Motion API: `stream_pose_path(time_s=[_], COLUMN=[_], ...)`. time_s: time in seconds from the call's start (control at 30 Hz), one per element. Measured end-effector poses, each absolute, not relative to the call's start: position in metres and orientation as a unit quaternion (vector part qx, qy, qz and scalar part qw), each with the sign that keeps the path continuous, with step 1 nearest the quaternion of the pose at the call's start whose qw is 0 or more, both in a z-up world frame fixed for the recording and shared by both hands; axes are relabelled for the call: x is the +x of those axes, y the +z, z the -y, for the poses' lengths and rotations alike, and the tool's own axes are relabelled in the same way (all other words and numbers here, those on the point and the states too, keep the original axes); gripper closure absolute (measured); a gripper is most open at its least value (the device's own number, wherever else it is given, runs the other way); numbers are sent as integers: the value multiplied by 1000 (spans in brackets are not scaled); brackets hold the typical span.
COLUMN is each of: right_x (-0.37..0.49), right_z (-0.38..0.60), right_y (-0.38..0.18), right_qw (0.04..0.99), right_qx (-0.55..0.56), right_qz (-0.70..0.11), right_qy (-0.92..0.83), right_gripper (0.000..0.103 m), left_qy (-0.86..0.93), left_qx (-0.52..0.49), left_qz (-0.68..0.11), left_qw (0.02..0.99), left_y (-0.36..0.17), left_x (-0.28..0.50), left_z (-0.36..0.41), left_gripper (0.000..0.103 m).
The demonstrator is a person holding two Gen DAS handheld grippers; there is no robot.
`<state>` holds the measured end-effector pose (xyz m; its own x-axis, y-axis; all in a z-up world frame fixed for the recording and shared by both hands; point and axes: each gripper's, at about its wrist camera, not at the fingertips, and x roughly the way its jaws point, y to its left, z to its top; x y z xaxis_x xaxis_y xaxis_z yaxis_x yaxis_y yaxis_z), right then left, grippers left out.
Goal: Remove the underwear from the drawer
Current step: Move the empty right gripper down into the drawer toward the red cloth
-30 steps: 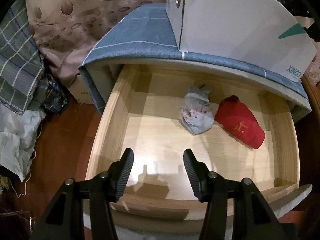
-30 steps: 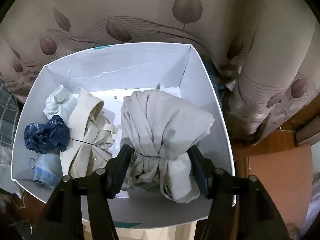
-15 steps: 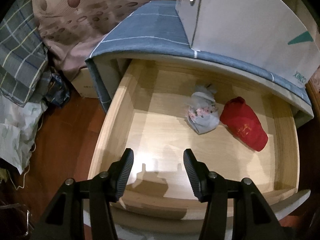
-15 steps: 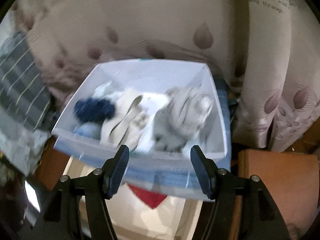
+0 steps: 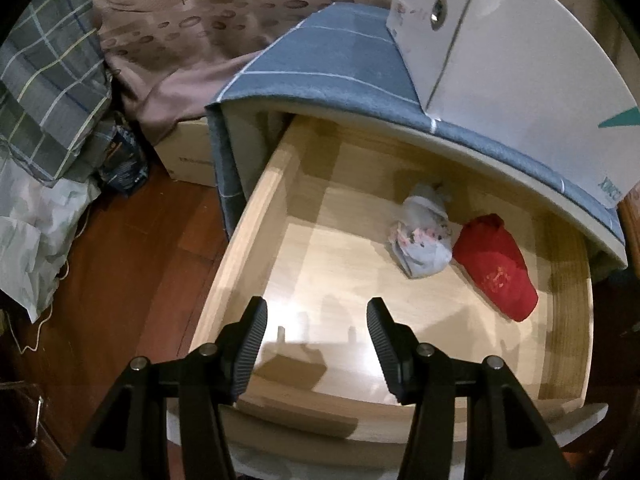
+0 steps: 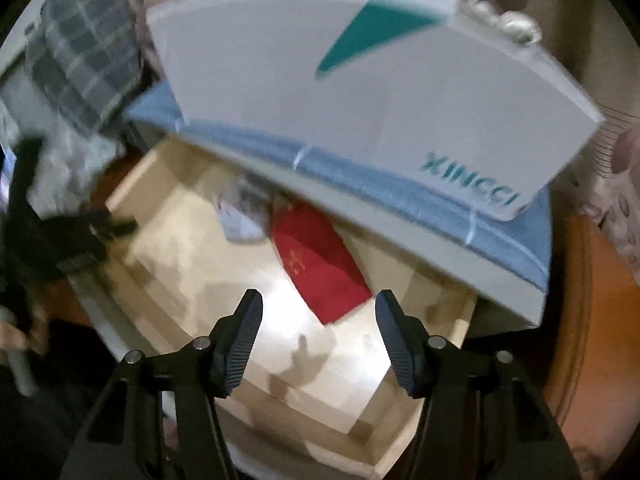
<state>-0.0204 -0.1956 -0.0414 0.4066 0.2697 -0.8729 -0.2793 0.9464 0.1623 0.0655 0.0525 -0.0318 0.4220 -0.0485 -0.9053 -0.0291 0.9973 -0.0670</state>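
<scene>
Swinging your right gripper off the box, jaws just narrowed, holding nothing, you're now over the drawer. Red underwear sits mid-frame, next up. Left gripper half-open, empty.

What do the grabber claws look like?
Both are the same. The left gripper and the right gripper are black all over. Each has two fingers shaped like little paddles, with ridged pads on their inner faces. Round silver bolts join the fingers to black struts that spread out in a V. No cables or sleeves show.
</scene>
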Motion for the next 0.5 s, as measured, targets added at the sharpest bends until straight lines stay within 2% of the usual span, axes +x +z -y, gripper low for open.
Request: stream_pose_path(time_s=[0.07, 0.5], right_x=[-16, 16], right_z=[190, 146], right_y=[-53, -114], right_qw=[833, 820], right_qx=[-14, -143], right_qz=[-527, -527], right_qy=[168, 173], right_gripper=[54, 54], left_qy=[-7, -6], left_qx=[-39, -53], left_qz=[-542, -550], left_qw=[840, 833], left_y=[-33, -36], left_x=[66, 67], left_z=[-54, -57], left_gripper=[50, 50])
